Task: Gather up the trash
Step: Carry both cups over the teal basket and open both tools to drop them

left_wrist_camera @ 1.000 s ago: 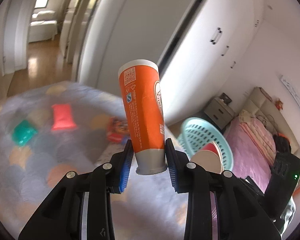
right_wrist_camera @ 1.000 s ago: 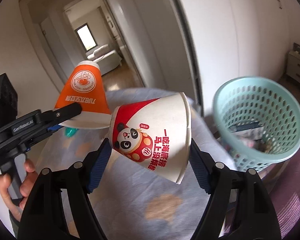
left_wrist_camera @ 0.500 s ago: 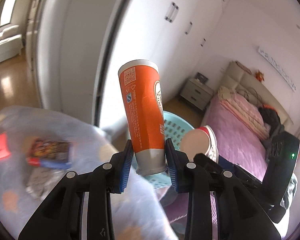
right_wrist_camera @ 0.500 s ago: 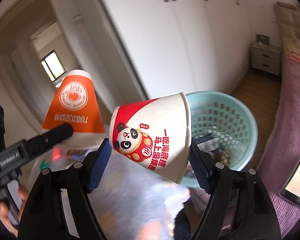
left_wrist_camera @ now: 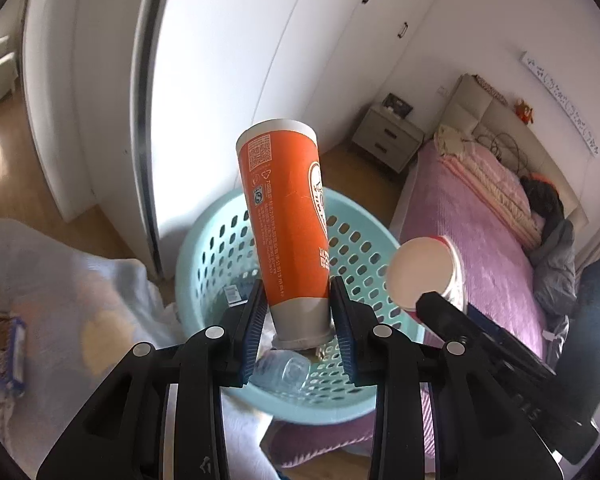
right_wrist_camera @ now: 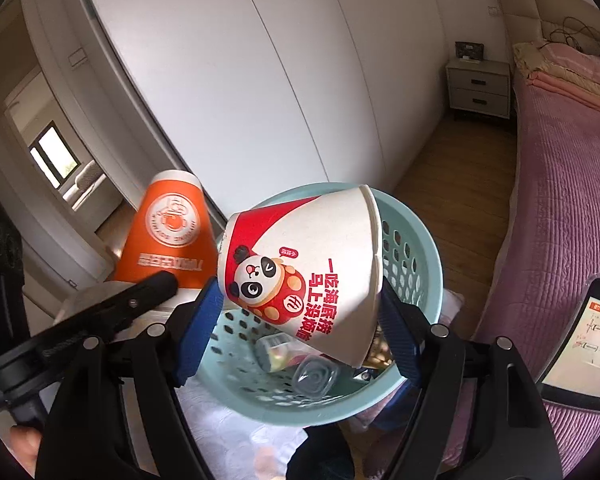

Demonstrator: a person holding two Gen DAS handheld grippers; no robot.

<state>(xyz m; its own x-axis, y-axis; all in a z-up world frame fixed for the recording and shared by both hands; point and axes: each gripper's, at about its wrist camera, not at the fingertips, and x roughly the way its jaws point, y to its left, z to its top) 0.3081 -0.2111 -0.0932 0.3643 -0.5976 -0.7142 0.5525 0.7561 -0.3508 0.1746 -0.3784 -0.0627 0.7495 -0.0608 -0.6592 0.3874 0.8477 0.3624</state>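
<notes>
My left gripper [left_wrist_camera: 299, 332] is shut on the base of a tall orange paper cup [left_wrist_camera: 286, 216], held upright over the light-blue perforated basket [left_wrist_camera: 204, 264]. My right gripper [right_wrist_camera: 296, 320] is shut on a white and red panda-print paper cup [right_wrist_camera: 300, 276], tilted on its side above the same basket [right_wrist_camera: 416, 256]. The orange cup [right_wrist_camera: 168, 232] shows to the left in the right wrist view; the panda cup's white bottom [left_wrist_camera: 420, 276] shows to the right in the left wrist view. The basket holds a clear plastic bottle [left_wrist_camera: 284, 368] and other scraps [right_wrist_camera: 276, 352].
White wardrobe doors [left_wrist_camera: 228, 60] stand behind the basket. A pink bed [left_wrist_camera: 480, 220] and a nightstand [left_wrist_camera: 388, 136] are to the right. A patterned blanket [left_wrist_camera: 60, 288] with a snack packet [left_wrist_camera: 0, 344] lies at left. A phone [right_wrist_camera: 584, 336] rests on the bed.
Both grippers have swung from the blanket toward the basket with their cups. The basket now sits directly beneath both cups and looks larger and closer.
</notes>
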